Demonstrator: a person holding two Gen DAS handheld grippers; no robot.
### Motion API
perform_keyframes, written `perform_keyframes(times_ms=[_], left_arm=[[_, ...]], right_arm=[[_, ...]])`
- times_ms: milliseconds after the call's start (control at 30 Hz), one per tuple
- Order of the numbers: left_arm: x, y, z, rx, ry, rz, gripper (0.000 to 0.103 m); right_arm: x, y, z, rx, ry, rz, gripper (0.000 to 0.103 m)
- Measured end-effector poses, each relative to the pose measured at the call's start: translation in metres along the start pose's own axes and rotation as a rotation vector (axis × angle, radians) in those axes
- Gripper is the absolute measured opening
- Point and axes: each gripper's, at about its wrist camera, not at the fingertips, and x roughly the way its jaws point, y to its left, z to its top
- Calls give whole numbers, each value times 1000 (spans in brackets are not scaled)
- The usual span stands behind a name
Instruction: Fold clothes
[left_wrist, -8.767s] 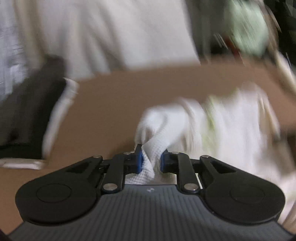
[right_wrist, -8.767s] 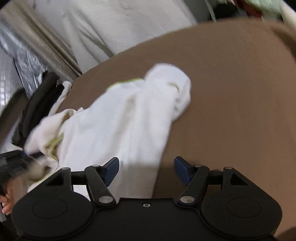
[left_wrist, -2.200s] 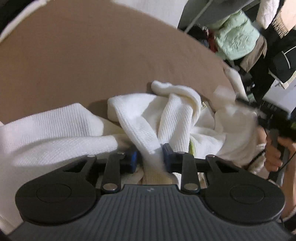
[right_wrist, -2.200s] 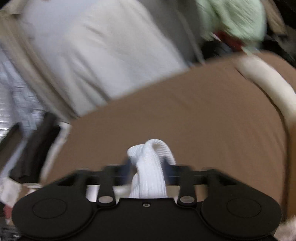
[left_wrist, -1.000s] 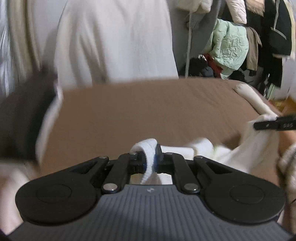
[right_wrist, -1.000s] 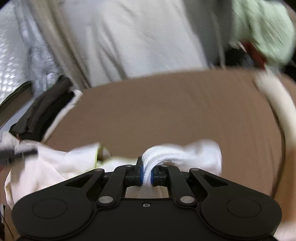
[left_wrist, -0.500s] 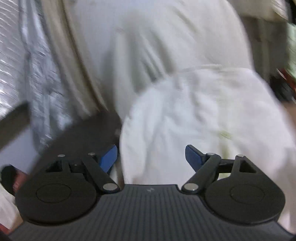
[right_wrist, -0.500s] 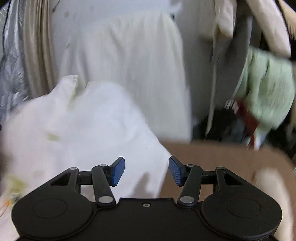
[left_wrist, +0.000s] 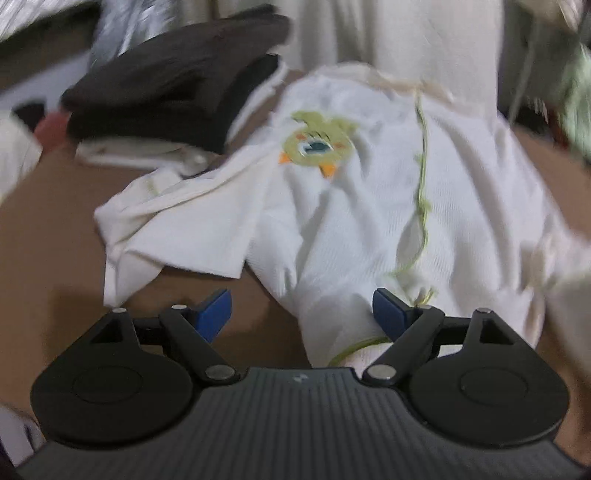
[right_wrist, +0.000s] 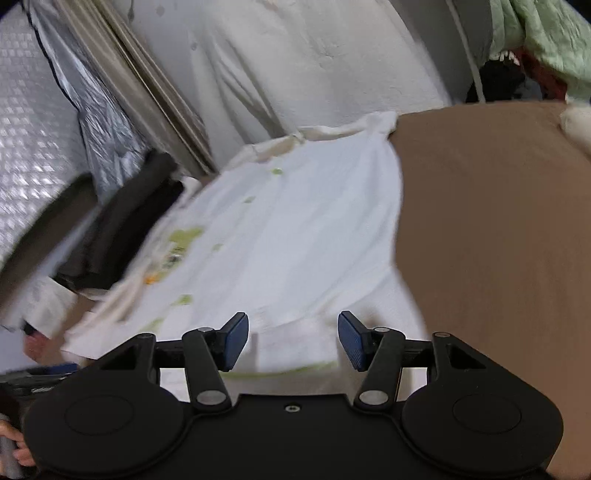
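While left gripper (left_wrist: 302, 309) jaws open, white garment (left_wrist: 369, 206) spread, brown surface (right_wrist: 491, 221)

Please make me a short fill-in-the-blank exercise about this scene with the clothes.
1. The white waffle-knit shirt lies on a ____ surface.
2. The folded pile beside the shirt is dark ____.
3. The cartoon patch on the shirt is mostly ____.

Missing words: brown; brown; green

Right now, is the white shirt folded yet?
Not yet. The white shirt lies spread on the brown surface, one sleeve bunched. Both the left gripper and right gripper are open, holding nothing. Dark clothes already sit stacked beside it.
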Motion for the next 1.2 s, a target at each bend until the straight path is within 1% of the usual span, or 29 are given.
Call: perform_keyframes(times_ms=[67,100,200,267,300,333,367,433,467,500,533,567,600,633,700,767,833,867,933,967,1000,1033,1067,1100,1133,1167,1200], left_arm=[[-7,11,-5,-75,-13,-35,90],[-5,13,-8,-94,12,-45,90],[0,20,-18,-156,82,-79,90],[4,21,-24,-201,108,-127,90],[6,19,-26,-208,121,-156,90],[9,12,-27,-172,142,-192,90],[12,3,-29,-128,165,-212,90],[18,-12,-33,-60,207,-193,90],[22,-17,-35,-37,218,-170,90],[27,-19,-36,-23,211,-144,90],[29,-19,-37,-17,186,-122,83],[30,-18,-36,-4,147,-106,42],[30,-17,-34,11,114,-105,20],[29,-15,-29,3,96,-112,12],[18,-9,-18,-26,21,-146,12],[3,-9,-7,-4,-76,-153,12],[-8,-13,-1,44,-145,-159,12],[-9,-15,0,60,-161,-163,12],[-8,-16,2,73,-169,-162,12],[-5,-15,2,63,-156,-166,12],[-1,-13,2,51,-142,-170,12],[3,-10,3,32,-128,-176,12],[5,-7,3,10,-117,-184,12],[6,-3,2,-10,-109,-191,12],[7,0,2,-28,-101,-197,12],[7,3,1,-41,-93,-200,13],[7,6,0,-55,-85,-204,13]], right_arm=[[4,14,-7,3,36,58,60],[5,22,-13,-18,56,77,60],[14,53,-34,-133,119,101,60],[21,73,-49,-228,158,100,60],[23,82,-56,-274,173,97,60],[26,91,-64,-320,188,93,60],[26,98,-69,-351,197,92,60],[28,108,-75,-386,195,82,60],[28,112,-78,-392,191,82,60],[27,117,-80,-392,188,88,60],[26,121,-82,-392,186,93,60],[26,126,-84,-389,187,118,60],[27,132,-87,-394,193,144,60],[28,137,-89,-404,198,163,60],[34,153,-96,-477,195,163,60],[40,168,-103,-565,188,145,64],[49,182,-114,-676,182,101,68],[56,187,-120,-723,176,75,72],[69,194,-132,-800,165,19,76],[76,196,-136,-815,160,-10,76],[83,197,-136,-805,155,-34,76],[87,194,-133,-769,147,-37,75],[90,191,-129,-724,136,-29,70],[91,187,-124,-680,125,-14,62],[91,183,-118,-647,118,-3,37],[90,180,-114,-630,114,-6,21],[85,178,-111,-622,101,-8,19]])
